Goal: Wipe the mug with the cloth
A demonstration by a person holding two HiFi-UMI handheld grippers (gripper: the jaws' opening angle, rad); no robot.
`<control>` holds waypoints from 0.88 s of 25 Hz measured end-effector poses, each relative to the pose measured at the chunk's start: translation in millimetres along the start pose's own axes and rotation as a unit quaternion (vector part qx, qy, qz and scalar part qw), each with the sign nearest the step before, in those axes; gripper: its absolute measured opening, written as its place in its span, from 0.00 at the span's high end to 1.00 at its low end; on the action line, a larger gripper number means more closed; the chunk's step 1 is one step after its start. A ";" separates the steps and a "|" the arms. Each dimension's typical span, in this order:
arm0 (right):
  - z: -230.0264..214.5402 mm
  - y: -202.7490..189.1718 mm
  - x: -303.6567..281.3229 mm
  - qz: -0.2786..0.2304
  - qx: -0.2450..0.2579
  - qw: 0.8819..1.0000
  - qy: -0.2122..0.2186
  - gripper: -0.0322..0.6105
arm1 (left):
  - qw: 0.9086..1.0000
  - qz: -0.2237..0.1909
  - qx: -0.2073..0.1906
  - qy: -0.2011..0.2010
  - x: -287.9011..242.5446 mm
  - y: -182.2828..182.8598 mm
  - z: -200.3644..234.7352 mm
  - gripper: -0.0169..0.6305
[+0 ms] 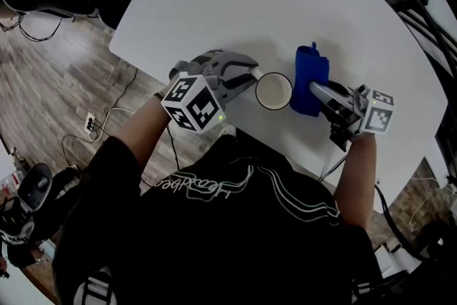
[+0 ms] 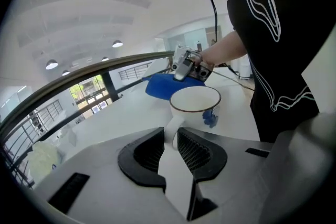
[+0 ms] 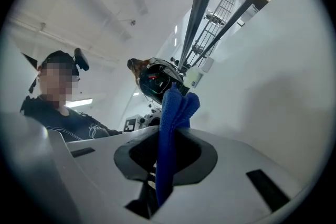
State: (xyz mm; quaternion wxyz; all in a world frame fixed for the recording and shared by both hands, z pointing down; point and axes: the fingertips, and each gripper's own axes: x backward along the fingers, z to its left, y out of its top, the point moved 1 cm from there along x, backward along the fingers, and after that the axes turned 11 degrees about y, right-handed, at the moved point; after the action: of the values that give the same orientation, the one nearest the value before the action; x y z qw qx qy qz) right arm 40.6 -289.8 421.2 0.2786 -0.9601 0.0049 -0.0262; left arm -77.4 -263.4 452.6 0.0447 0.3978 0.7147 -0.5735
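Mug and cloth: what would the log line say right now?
left hand-held gripper: shut on mug handle | right hand-held gripper: shut on blue cloth | mug: upright, cloth beside it

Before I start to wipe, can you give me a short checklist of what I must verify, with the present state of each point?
1. Left gripper grips the mug by its handle: ok. The handle sits between the pads with no gap visible.
2. Right gripper holds the cloth: ok. The jaws are clamped on the blue fold, which sticks out past them.
3. Mug upright on the table: ok.
4. Mug empty: ok. The head view shows only a white inside.
5. Cloth touches the mug: cannot tell. It is right beside the mug, on the side away from the handle.
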 end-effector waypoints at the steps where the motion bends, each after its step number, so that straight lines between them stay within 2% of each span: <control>1: 2.2 0.6 -2.3 0.001 0.000 1.000 0.010 0.88 | 1.000 0.000 -0.004 0.001 -0.1 -1.3 0.1 0.86; 11: 13.6 1.4 -18.0 0.034 -0.008 0.995 0.091 0.88 | 0.999 -0.008 -0.032 -0.011 -12.7 0.0 8.2 0.86; 18: 13.4 -3.7 -22.4 0.065 -0.026 0.990 0.124 0.88 | 0.999 -0.009 -0.042 -0.022 -24.2 8.7 12.8 0.86; 22: 6.3 -8.8 -20.4 0.076 -0.037 0.989 0.125 0.88 | 0.999 -0.012 -0.030 -0.031 -29.4 12.2 10.1 0.86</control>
State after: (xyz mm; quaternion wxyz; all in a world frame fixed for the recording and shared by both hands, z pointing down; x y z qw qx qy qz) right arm 20.6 -278.6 419.6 0.2415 -0.9557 0.1133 -0.1246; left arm -53.8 -286.9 454.9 0.0720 0.3702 0.7347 -0.5638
